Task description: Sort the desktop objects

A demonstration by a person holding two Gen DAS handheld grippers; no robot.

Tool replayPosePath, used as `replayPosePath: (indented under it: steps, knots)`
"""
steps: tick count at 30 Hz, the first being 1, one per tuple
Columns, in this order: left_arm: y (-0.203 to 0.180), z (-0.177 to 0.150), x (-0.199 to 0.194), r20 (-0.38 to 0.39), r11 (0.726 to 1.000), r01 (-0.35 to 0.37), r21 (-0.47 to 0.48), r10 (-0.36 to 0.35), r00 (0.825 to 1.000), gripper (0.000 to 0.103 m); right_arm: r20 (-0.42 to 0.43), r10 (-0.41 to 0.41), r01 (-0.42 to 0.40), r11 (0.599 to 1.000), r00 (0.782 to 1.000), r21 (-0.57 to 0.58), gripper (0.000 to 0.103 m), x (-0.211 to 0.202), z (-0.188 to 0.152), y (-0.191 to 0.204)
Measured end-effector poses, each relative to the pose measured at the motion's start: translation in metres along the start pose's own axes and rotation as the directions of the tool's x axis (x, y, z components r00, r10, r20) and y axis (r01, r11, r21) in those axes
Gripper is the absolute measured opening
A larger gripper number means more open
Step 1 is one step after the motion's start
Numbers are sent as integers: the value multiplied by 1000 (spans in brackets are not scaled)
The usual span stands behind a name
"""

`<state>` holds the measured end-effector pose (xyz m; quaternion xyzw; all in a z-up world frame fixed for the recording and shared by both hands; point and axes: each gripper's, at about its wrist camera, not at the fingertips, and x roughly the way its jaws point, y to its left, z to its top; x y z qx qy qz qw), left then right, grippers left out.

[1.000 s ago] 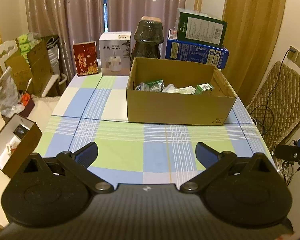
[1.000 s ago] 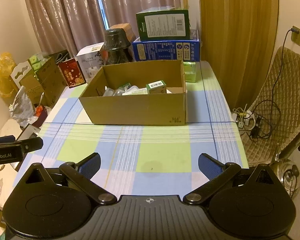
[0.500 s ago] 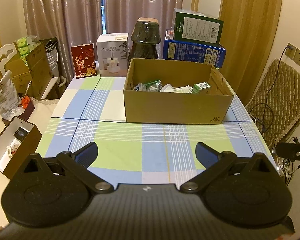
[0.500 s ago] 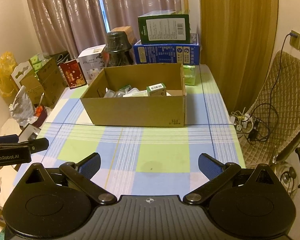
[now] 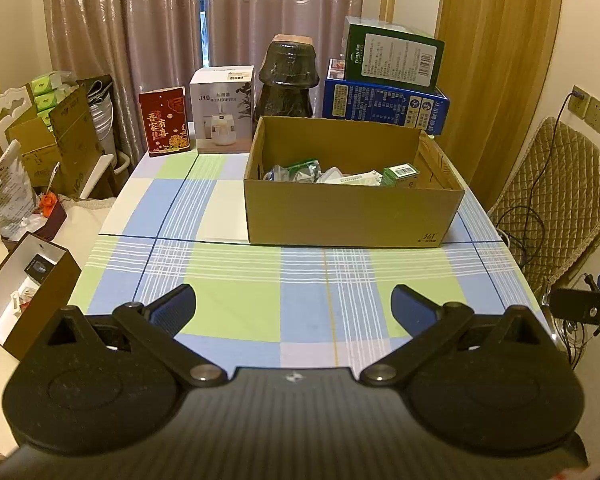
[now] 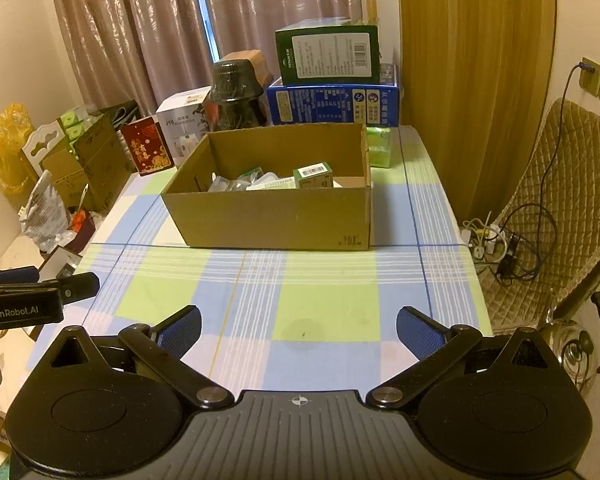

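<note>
An open cardboard box [image 5: 352, 216] [image 6: 276, 220] stands in the middle of the checked table [image 5: 236, 312] [image 6: 324, 308]. Inside it lie a small green carton [image 5: 400, 174] [image 6: 313, 174], a flat white pack [image 5: 356, 178] and clear plastic bags [image 5: 296, 172] [image 6: 236, 182]. My left gripper [image 5: 294, 306] hovers open over the near part of the table, well short of the box, holding nothing. My right gripper [image 6: 298, 326] is likewise open and empty above the near edge. Each gripper shows at the side of the other's view.
Behind the cardboard box stand a red card box [image 5: 164, 120], a white humidifier box [image 5: 222, 116], a dark wrapped jar [image 5: 286, 76] and a green box stacked on a blue one [image 5: 384, 104]. A quilted chair [image 6: 560, 208] is right; cartons crowd the floor left.
Both grippers have drawn back a little from the box and risen slightly, so the box looks smaller. Both stayed open and empty.
</note>
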<state>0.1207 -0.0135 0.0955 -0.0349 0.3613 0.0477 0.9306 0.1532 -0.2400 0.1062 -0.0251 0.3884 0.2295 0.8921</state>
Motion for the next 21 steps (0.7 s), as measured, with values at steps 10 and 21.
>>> replayPosePath:
  steps: [10,21]
  knots:
    - [-2,0,1,-2,1000,5,2,-5,1000,102,0,2,-2,1000,1000,3,101,0,-2,-1]
    - [-3,-4,-2,28,999,36,5,-36,999,102,0,-2,2,1000,1000,2,101,1,-4,-3]
